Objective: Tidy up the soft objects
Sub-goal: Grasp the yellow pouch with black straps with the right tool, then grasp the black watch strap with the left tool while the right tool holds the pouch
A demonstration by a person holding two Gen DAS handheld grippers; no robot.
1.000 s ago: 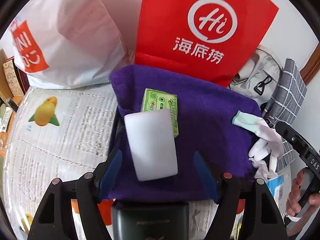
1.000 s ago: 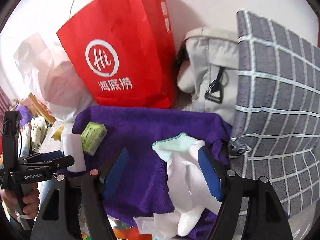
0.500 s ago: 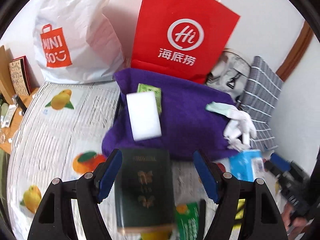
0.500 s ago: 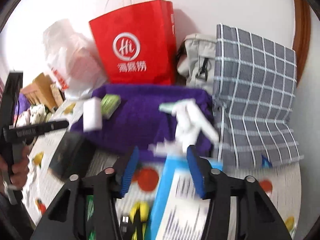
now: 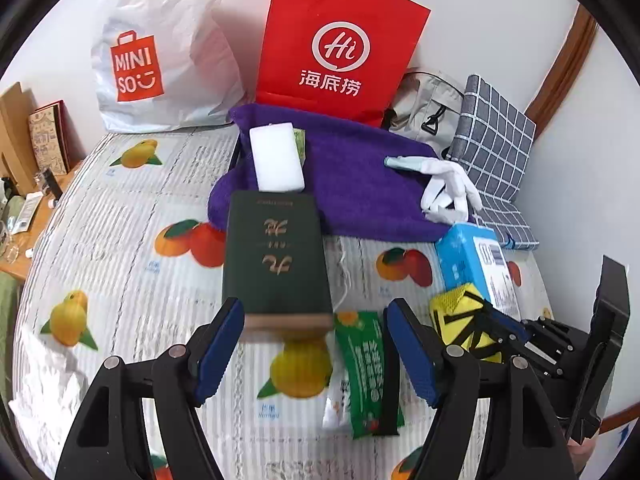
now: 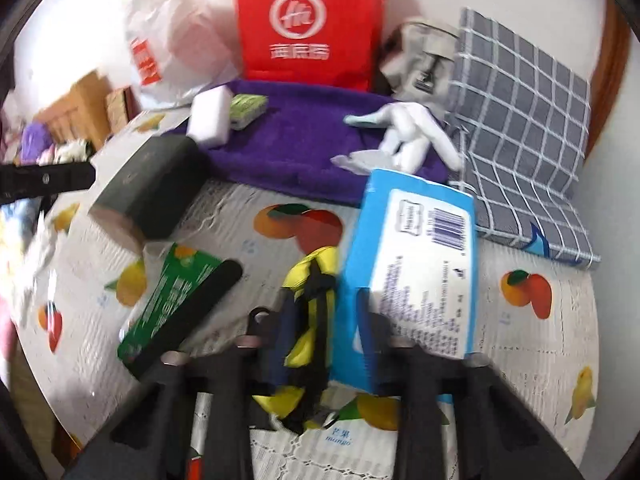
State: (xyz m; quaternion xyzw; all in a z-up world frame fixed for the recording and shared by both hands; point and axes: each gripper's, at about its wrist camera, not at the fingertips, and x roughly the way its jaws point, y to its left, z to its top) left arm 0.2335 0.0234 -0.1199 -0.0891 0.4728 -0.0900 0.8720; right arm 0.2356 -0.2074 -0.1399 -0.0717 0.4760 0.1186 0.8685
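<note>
Purple plush towel [image 5: 352,184] bears rectangular white sponge [image 5: 277,157].

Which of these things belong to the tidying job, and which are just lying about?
Job: purple towel, white sponge, white glove, yellow pouch pinched in right gripper.
Lying about: red paper bag, Miniso bag, dark green book, checked cushion.

Right-wrist view motion-blurred — red bag [image 6: 308,20] logo characters unreadable
</note>
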